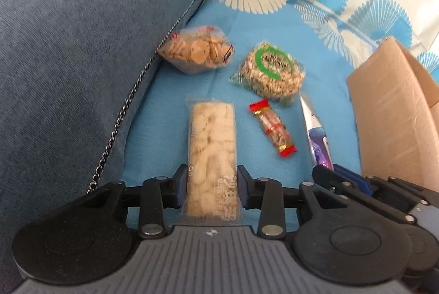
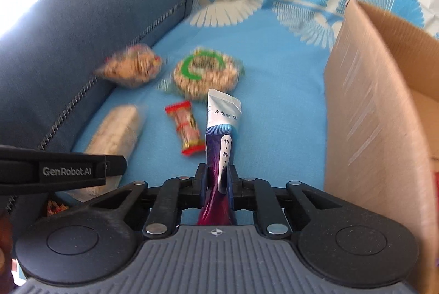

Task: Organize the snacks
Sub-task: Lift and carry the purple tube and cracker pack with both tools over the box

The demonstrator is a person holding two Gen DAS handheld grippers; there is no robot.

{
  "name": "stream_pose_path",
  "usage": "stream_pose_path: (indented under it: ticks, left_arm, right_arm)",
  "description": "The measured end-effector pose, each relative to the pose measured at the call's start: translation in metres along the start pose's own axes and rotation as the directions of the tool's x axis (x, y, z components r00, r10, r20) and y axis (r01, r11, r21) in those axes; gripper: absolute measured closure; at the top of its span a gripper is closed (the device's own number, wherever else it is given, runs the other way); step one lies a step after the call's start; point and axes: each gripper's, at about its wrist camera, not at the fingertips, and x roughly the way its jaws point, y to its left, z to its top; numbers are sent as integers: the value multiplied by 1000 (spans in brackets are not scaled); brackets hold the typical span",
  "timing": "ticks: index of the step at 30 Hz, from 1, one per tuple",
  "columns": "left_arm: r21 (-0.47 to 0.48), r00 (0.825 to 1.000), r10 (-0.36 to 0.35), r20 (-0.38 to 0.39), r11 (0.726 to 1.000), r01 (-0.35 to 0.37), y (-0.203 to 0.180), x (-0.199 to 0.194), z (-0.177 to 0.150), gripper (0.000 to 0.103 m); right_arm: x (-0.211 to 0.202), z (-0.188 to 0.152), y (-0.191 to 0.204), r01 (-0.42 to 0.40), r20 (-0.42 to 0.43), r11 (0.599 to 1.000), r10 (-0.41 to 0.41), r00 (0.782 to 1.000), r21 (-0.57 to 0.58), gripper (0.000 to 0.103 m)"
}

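Clear-wrapped and pale, a long cracker bar [image 1: 211, 154] is lying on the blue patterned cloth [image 1: 170, 107], its near end sitting between the fingers of the left gripper [image 1: 211, 188], whose pads are pressing against its two long sides. Just to its right a small red-ended candy pack [image 1: 273, 129] is resting on the cloth, and beyond that the right gripper [image 2: 216, 181] is pinching a purple and silver sachet [image 2: 222, 126], its fingers pressed tight on the sachet's lower half so that the silver top is standing up above them. Farther back a clear bag of round biscuits [image 1: 196, 49] is leaning against the blue sofa cushion [image 1: 82, 33], with a green-labelled round snack pack [image 1: 270, 71] lying near it on the right. A metal chain [image 1: 120, 115] is running along the cushion's edge. At the far right an open cardboard box [image 2: 376, 107] is standing on the cloth, close beside the right gripper.
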Motion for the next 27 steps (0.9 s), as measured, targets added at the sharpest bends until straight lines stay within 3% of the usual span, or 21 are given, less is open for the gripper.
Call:
stream_pose_path:
  ticks: [8, 17, 27]
  left_arm:
    - [-18, 998, -28, 58, 999, 29, -3, -17, 3, 63]
    - [-26, 988, -42, 152, 999, 46, -8, -42, 6, 63]
    - [28, 951, -89, 295, 996, 84, -29, -70, 5, 63]
  right_arm:
    - [-31, 10, -3, -6, 104, 1000, 6, 995, 4, 88]
    - [-72, 18, -11, -17, 249, 1000, 16, 968, 1, 88]
    - [-114, 19, -44, -16, 379, 999, 2, 925, 33, 88]
